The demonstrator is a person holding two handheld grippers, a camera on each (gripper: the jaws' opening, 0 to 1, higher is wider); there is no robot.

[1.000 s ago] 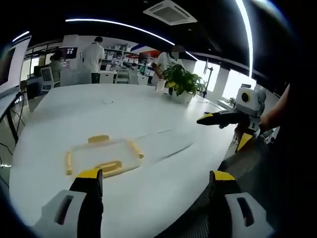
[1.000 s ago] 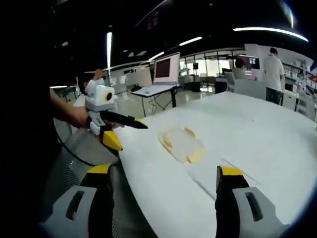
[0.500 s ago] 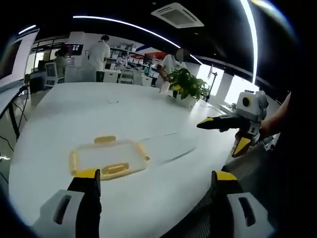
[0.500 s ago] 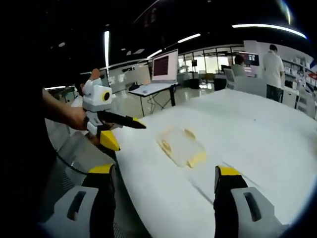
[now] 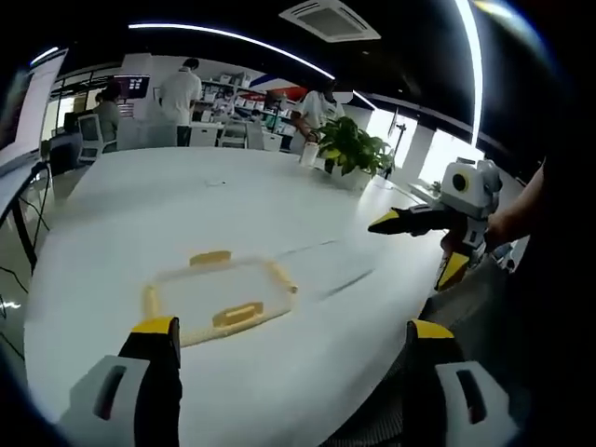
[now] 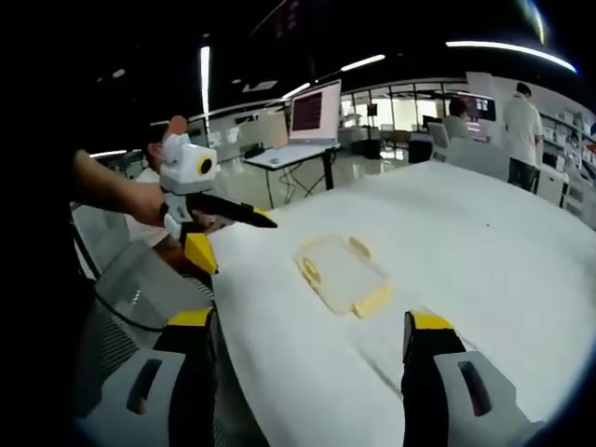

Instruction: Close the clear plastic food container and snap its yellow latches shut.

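Observation:
A clear plastic food container [image 5: 219, 293] lies flat on the white table [image 5: 186, 200], with yellow latches [image 5: 237, 315] sticking out on its sides. My left gripper [image 5: 293, 340] hovers open just short of it, nothing between its jaws. In the left gripper view my right gripper [image 5: 410, 253] hangs open off the table's right edge, held by a hand. The right gripper view shows the container [image 6: 340, 273] ahead on the table, beyond my open right gripper [image 6: 307, 326]. My left gripper [image 6: 244, 247] is open there too, left of the container.
A potted plant [image 5: 349, 154] stands at the table's far side, with people [image 5: 177, 98] at desks behind it. A laptop [image 6: 312, 116] sits on a separate desk past the table. A mesh chair [image 6: 121, 307] is beside the table's near edge.
Both cameras have shifted a little, so the container sits slightly more central in the left gripper view. The container has not moved, and both grippers have stayed open.

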